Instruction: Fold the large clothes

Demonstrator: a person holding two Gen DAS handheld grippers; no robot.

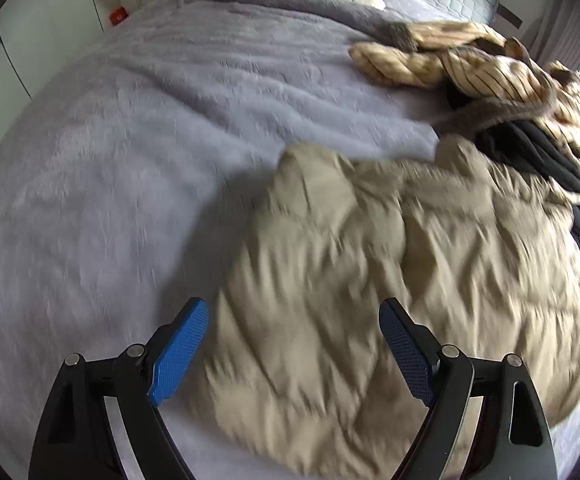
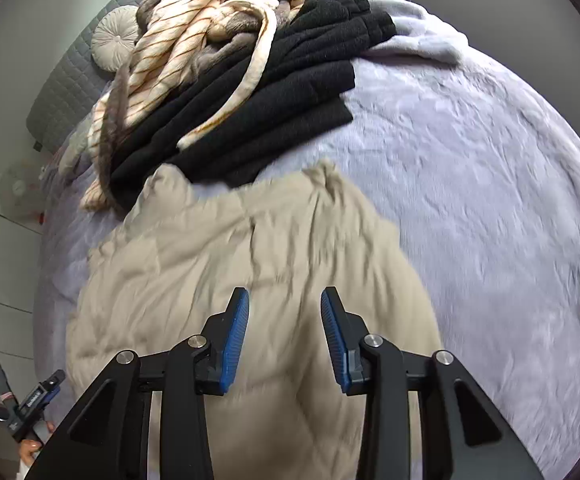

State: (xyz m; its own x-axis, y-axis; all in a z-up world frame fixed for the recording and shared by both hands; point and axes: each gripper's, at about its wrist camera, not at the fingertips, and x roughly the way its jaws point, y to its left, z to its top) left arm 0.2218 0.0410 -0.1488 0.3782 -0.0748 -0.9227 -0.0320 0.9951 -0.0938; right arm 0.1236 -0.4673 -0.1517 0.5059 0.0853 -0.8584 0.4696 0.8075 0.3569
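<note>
Hovering both grippers, left gripper (image 1: 293,350) and right gripper (image 2: 285,338), jaws released and empty, over the beige puffer jacket (image 2: 226,264) lying rumpled on the bed (image 2: 470,184), I judge folding barely begun.

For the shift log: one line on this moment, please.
left gripper open | right gripper open | beige puffer jacket lying on bed, ungripped

The left gripper (image 1: 293,312) hangs wide apart over a beige quilted jacket (image 1: 390,280). Far right on the grey blanket (image 1: 130,160) lie striped and black clothes (image 1: 510,92)
</note>
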